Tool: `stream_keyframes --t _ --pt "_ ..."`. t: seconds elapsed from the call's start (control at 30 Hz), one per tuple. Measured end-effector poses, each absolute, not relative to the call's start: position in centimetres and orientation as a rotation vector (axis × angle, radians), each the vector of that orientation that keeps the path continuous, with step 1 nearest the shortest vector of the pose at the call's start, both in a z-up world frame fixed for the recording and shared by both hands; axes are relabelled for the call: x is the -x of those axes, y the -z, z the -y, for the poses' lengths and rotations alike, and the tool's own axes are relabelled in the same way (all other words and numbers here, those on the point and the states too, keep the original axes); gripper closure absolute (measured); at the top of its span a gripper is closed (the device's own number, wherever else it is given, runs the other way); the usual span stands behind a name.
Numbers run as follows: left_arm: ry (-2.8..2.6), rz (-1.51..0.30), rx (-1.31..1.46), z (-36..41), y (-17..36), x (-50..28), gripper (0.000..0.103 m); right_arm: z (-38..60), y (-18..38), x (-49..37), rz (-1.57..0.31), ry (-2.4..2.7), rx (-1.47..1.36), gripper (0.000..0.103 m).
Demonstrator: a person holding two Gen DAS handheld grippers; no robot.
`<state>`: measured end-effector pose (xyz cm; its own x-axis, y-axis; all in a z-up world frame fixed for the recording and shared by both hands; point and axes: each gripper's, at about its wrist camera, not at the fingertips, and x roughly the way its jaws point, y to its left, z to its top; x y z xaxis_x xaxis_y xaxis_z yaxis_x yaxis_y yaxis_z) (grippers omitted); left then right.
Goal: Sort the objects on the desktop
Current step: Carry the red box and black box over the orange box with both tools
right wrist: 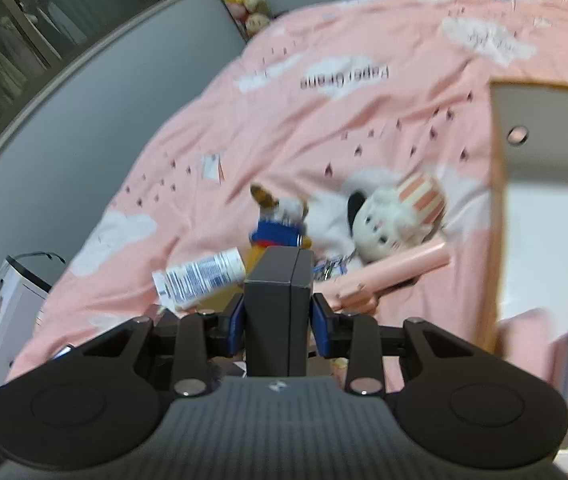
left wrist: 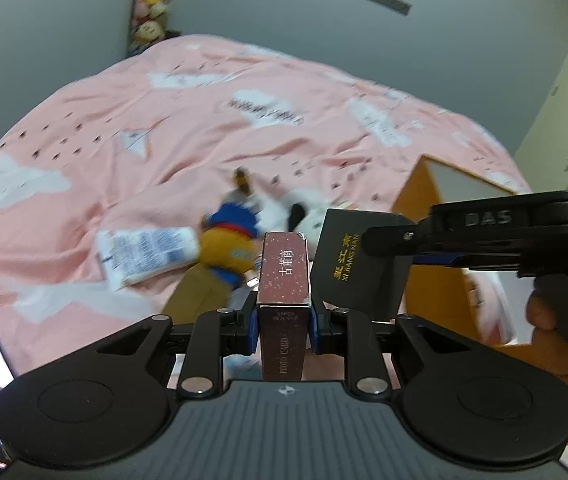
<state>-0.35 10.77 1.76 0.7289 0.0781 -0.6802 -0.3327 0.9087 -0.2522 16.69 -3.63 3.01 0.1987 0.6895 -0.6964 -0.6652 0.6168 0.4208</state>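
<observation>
I am holding the maroon card box (left wrist: 284, 280) clamped in my left gripper (left wrist: 283, 320) and the black box (right wrist: 280, 300) pinched in my right gripper (right wrist: 278, 320), both above the pink bedspread (left wrist: 124, 140); I am keeping them level toward the orange bin (left wrist: 416, 188), I judge.

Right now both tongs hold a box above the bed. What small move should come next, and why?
Probably carry the black box in the right tongs sideways to the orange bin. It is already gripped and lifted, and the bin stands open beside it. The left tongs can wait with the red box.
</observation>
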Motion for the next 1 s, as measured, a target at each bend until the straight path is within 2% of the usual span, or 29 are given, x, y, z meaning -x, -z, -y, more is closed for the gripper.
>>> stream_keyframes --t 0.4,0.63,0.8,1.0 --pt "0.032 -0.569 0.377 -6.4 -6.6 -3.2 0.077 16.0 -11.5 -19.1 -0.82 -0.837 -0.106 0.066" --pt "0.191 -0.566 0.339 -1.3 -7.2 -7.3 0.077 22.2 -10.8 -21.8 -0.948 -0.676 -0.058 0.066" --pt "0.257 -0.626 0.365 2.1 -5.6 -10.1 0.077 23.4 -8.8 -24.4 -1.094 -0.638 0.024 0.066" --pt "0.244 -0.715 0.375 4.6 -2.8 -12.4 0.077 23.2 -7.2 -26.0 -1.153 -0.626 0.146 0.066"
